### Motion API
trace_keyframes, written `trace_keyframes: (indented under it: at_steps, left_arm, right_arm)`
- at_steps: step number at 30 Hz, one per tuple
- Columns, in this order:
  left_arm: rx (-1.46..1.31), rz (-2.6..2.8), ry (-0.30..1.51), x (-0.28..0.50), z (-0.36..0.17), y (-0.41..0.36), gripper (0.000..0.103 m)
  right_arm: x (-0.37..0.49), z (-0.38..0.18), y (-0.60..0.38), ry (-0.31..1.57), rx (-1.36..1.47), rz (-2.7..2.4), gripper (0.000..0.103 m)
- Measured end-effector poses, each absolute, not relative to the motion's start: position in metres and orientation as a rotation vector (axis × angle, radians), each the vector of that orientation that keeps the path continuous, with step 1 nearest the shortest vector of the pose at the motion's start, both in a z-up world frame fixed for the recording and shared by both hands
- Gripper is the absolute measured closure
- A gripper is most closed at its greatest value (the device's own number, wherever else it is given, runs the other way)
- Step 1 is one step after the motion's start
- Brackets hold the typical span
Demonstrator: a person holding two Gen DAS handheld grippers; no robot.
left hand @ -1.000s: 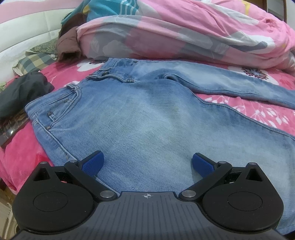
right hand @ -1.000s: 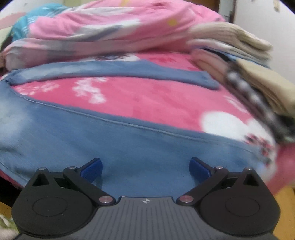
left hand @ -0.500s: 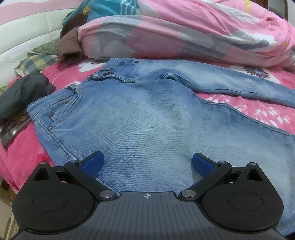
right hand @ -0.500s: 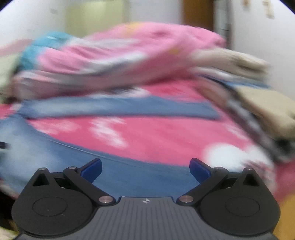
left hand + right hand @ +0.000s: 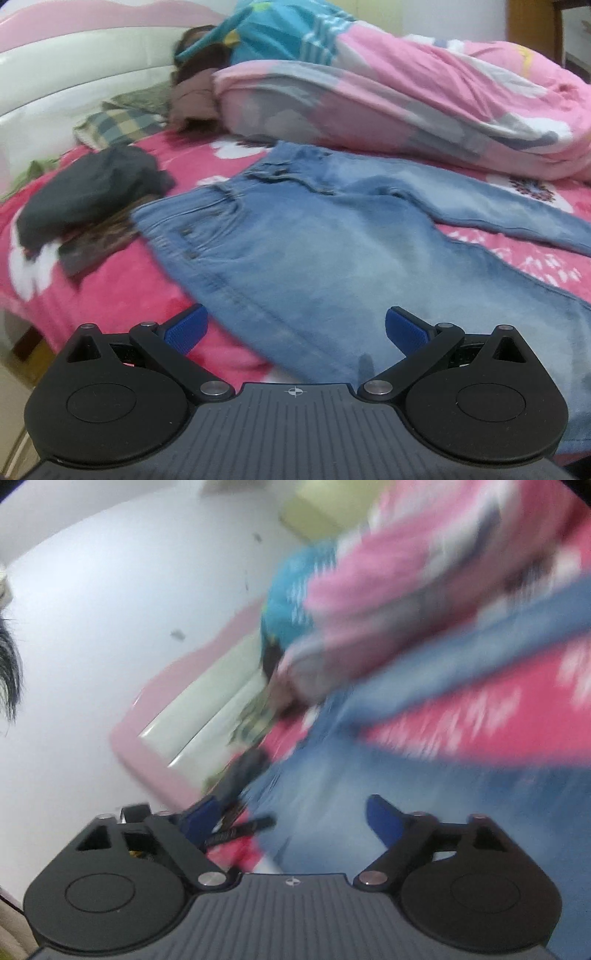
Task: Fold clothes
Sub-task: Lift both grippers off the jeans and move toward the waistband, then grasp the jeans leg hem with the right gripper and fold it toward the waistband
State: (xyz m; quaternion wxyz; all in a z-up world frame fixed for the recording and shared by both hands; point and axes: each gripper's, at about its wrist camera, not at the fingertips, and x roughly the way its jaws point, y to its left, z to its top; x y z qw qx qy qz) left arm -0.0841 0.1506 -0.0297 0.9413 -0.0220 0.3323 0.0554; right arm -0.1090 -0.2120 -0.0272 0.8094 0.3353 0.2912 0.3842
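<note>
Jeans [image 5: 314, 251] lie flat on the pink bed [image 5: 122, 295], waistband at the left, legs running rightward. Left hand-held gripper [image 5: 293, 328] hovers wide-spread, empty, over them. Right hand-held gripper [image 5: 291, 819], blurred, likewise gapes empty.

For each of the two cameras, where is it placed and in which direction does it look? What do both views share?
Left wrist: sits on the left gripper, level, looking across the jeans spread on the pink bedspread toward the rolled quilt; only its open blue-tipped fingers show.
Right wrist: sits on the right gripper, rolled sideways and blurred, facing the white wall and headboard; its open fingers show.
Shared: the jeans, the quilt, the bedspread and the headboard.
</note>
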Motion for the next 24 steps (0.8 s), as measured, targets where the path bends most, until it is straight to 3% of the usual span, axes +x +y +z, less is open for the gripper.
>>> trace_keyframes:
  at_steps: [6,9,11,14,24]
  left_arm:
    - [-0.085,0.153,0.664,-0.098,-0.025,0.17,0.005]
    - [-0.11,0.143,0.671,-0.097,-0.028,0.172,0.013]
    - [-0.122,0.137,0.674,-0.096,-0.029,0.172,0.024]
    - [-0.139,0.13,0.68,-0.095,-0.031,0.173,0.032]
    - [-0.176,0.131,0.671,-0.095,-0.033,0.18,0.043]
  right_arm:
    - [-0.109,-0.077,-0.191,0.821,0.892,0.893,0.029]
    - [-0.113,-0.091,-0.184,0.869,0.926,0.885,0.031]
    - [-0.117,-0.097,-0.177,0.886,0.899,0.857,0.035]
    - [-0.126,-0.105,-0.172,0.897,0.849,0.797,0.042]
    - [-0.152,-0.116,-0.204,0.833,0.945,0.636,0.049]
